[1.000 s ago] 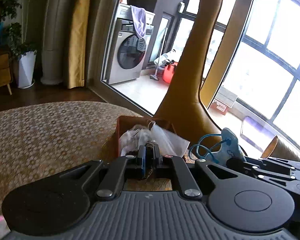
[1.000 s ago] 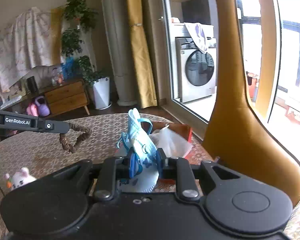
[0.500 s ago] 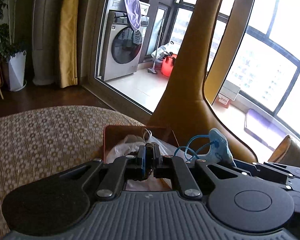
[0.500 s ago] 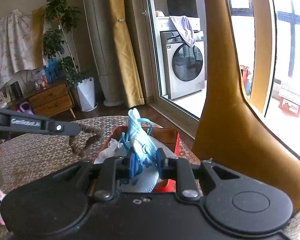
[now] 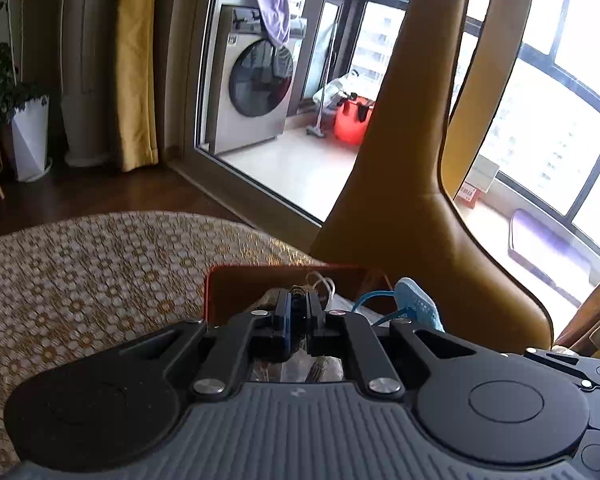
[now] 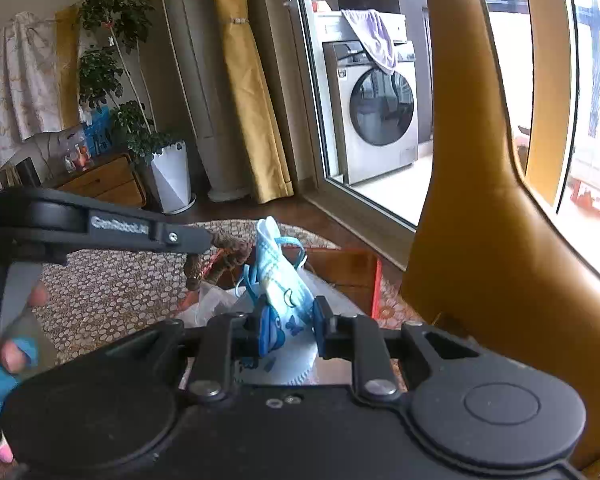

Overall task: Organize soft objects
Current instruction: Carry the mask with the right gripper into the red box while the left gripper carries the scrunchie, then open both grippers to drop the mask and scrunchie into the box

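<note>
Blue-white face mask [image 6: 278,280] pinched upright in right gripper [image 6: 288,322], lower centre of frame, jaws closed partway on it, over the red box [image 6: 342,268]. Brown fuzzy scrunchie [image 6: 230,250] clamped in left gripper [image 5: 298,312], jaws fully closed, also above box, just left of mask. Box sits on patterned rug [image 5: 80,280].

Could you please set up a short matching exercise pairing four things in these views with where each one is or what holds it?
Things:
1. blue face mask
2. brown scrunchie
3. purple cloth
4. white plastic bag

Places:
A. draped over the washing machine
B. clamped in the right gripper
C. lying in the red box
D. clamped in the left gripper

Pairs: 1-B, 2-D, 3-A, 4-C
</note>
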The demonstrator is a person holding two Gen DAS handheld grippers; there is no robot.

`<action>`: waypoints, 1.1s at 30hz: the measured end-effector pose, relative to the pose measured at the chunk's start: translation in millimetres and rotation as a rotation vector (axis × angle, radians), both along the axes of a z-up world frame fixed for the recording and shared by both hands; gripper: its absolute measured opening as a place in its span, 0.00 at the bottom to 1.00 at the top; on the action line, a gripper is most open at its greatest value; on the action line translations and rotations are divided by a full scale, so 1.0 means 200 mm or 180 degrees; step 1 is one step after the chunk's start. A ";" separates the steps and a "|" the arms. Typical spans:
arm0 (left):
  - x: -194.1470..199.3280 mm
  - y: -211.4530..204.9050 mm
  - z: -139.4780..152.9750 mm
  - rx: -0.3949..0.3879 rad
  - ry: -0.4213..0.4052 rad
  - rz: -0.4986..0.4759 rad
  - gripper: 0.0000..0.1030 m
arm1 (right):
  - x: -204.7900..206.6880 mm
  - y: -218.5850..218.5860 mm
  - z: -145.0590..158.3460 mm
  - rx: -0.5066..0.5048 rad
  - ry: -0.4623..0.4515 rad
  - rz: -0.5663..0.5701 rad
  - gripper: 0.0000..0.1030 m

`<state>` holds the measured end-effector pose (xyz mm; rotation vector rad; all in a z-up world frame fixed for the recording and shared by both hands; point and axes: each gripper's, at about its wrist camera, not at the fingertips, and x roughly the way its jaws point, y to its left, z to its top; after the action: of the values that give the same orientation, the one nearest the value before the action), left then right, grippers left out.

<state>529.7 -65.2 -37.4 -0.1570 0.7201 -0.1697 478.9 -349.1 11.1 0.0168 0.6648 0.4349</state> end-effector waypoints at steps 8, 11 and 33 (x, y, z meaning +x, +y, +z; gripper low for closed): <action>0.05 0.00 -0.17 -0.0045 0.0208 0.0051 0.06 | 0.06 0.01 -0.11 -0.0053 0.0183 -0.0053 0.20; 0.05 0.00 -0.22 -0.0033 0.0294 0.0037 0.06 | 0.07 0.00 -0.13 -0.0013 0.0253 -0.0092 0.20; -0.10 0.01 -0.11 -0.0035 0.0168 0.0043 0.08 | -0.02 -0.01 -0.01 -0.0127 0.0022 -0.0094 0.61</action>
<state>509.9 -63.9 -58.6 -0.1772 0.7708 -0.1571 474.0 -351.3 8.2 -0.0098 0.6792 0.3932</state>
